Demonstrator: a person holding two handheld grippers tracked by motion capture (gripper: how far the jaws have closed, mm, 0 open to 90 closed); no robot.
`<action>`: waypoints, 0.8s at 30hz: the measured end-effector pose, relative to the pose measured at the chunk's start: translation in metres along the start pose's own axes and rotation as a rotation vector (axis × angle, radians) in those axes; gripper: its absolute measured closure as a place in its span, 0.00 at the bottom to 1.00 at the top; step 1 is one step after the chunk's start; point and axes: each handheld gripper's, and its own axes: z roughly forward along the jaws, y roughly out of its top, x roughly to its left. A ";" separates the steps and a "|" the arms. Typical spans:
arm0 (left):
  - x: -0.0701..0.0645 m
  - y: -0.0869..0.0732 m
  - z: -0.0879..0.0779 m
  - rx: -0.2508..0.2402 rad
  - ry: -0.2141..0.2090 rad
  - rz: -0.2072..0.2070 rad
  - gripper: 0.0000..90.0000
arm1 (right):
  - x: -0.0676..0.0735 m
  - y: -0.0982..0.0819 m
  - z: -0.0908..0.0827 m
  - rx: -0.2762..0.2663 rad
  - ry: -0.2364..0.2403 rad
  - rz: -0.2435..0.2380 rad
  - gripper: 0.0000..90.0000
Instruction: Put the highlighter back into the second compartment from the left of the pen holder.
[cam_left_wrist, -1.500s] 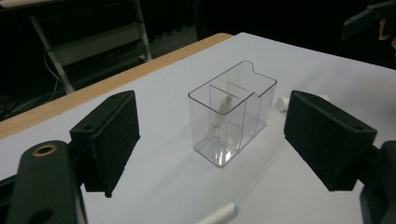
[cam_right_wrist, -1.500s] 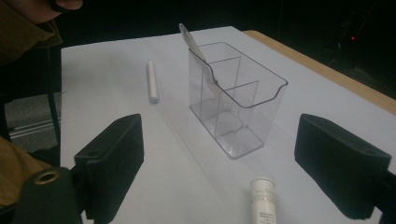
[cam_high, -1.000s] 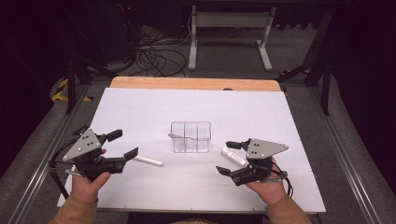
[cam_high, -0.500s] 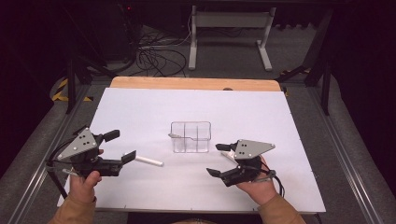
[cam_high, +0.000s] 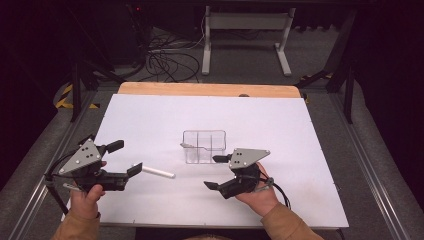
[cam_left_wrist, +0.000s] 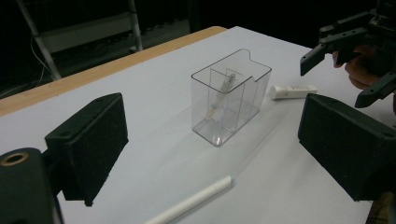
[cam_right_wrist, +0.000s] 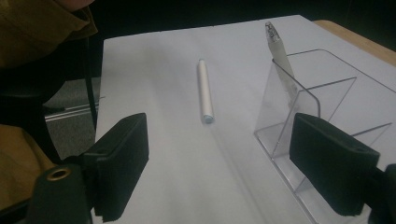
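Spreading across most of your workspace is the flat white counter (cam_high: 300, 130), with a strip of pale wood along its far edge. Near its middle stands the clear plastic organiser box with inner dividers (cam_high: 203, 146), upright, and a slim white pen with a grey tip (cam_right_wrist: 279, 44) leans inside one of its compartments, its tip poking above the rim. Your left gripper (cam_high: 125, 159) sits at the near left of the counter with its black jaws spread wide and nothing between them. Your right gripper (cam_high: 214, 172) hangs just in front of the box, jaws likewise parted and empty. A long white marker-like stick (cam_high: 155, 171) lies flat on the counter just beside your left gripper's nearer jaw. A short white capped tube (cam_left_wrist: 293, 91) lies flat beyond the box in the left gripper view, close to your right hand (cam_high: 257, 192).
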 end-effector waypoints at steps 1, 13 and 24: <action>0.000 0.000 0.000 0.000 0.000 0.000 0.10 | 0.000 0.000 0.002 0.002 0.003 -0.001 0.22; 0.002 -0.001 -0.001 -0.003 0.008 -0.005 0.10 | 0.004 0.005 0.035 0.012 0.035 0.005 0.23; 0.003 -0.001 -0.002 -0.011 0.016 -0.001 0.10 | 0.007 0.007 0.070 0.037 0.067 0.006 0.26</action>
